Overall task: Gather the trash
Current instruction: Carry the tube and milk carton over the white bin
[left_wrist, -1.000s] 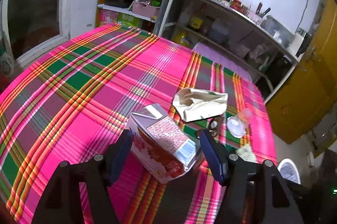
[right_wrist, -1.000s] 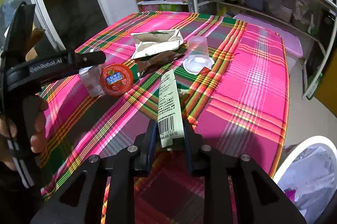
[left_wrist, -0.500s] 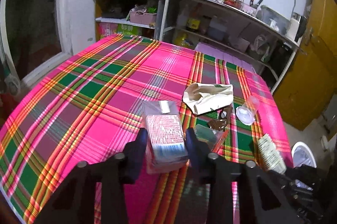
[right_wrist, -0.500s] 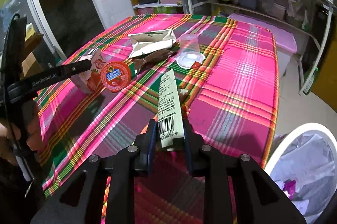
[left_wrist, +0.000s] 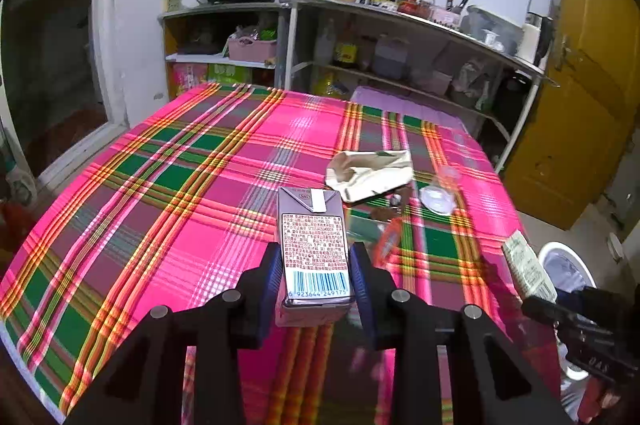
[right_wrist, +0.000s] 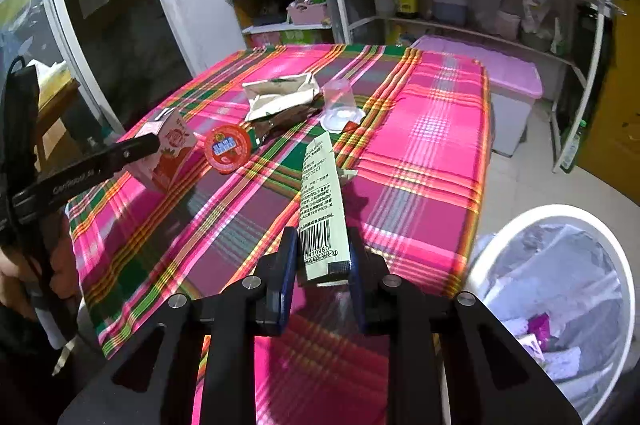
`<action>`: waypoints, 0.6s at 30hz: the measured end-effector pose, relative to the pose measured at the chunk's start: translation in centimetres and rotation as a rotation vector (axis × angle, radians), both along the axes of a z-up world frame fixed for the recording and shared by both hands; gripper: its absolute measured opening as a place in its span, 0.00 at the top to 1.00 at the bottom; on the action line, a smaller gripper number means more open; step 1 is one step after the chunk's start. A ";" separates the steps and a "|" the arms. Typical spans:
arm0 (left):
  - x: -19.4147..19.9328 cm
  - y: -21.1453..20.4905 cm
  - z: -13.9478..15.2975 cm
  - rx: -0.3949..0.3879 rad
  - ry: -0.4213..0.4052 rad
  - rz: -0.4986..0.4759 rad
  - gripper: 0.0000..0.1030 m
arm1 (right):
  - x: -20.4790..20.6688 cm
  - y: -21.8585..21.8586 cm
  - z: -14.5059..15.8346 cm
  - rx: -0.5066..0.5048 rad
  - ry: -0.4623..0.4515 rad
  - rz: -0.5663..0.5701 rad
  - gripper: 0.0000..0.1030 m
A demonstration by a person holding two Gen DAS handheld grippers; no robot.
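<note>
While both hands are loaded up, looks like a two-at-once haul. Left gripper (left_wrist: 316, 279) closing on a milk carton (left_wrist: 313, 245), pads already pressing its sides, barcode end facing back, lifted a little off the plaid tablecloth (left_wrist: 160, 193). Right gripper (right_wrist: 323, 265) clamped tight on a pale green wrapper (right_wrist: 322, 201), pinched at the barcode end so the rest sticks out forward. Lined white bin (right_wrist: 560, 265) sitting on the floor just off the table's corner, probably why both point that way. Still left on the cloth: red-lidded cup (right_wrist: 227, 147), crumpled paper bag (right_wrist: 280, 95), clear plastic cup (right_wrist: 340, 105)
</note>
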State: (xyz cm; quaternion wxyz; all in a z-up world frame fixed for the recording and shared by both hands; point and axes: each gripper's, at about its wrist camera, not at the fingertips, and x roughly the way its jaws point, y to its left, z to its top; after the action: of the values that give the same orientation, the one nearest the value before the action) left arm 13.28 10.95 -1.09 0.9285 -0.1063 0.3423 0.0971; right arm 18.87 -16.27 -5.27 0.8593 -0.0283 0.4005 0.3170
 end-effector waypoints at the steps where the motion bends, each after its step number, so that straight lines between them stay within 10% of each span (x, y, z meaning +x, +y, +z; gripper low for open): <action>1: -0.5 -0.3 0.3 -0.001 -0.005 -0.007 0.66 | -0.2 -0.2 0.2 0.003 -0.003 -0.004 0.76; 18: -6.0 -6.7 3.6 -0.015 -0.071 -0.169 0.66 | -6.0 -5.2 3.7 0.041 -0.064 -0.099 0.76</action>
State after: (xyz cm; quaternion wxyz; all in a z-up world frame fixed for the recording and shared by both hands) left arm 7.30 4.20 2.49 0.9441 -0.0875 0.3176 0.0122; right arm 12.90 -21.49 -1.60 0.8866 -0.0011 0.3672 0.2813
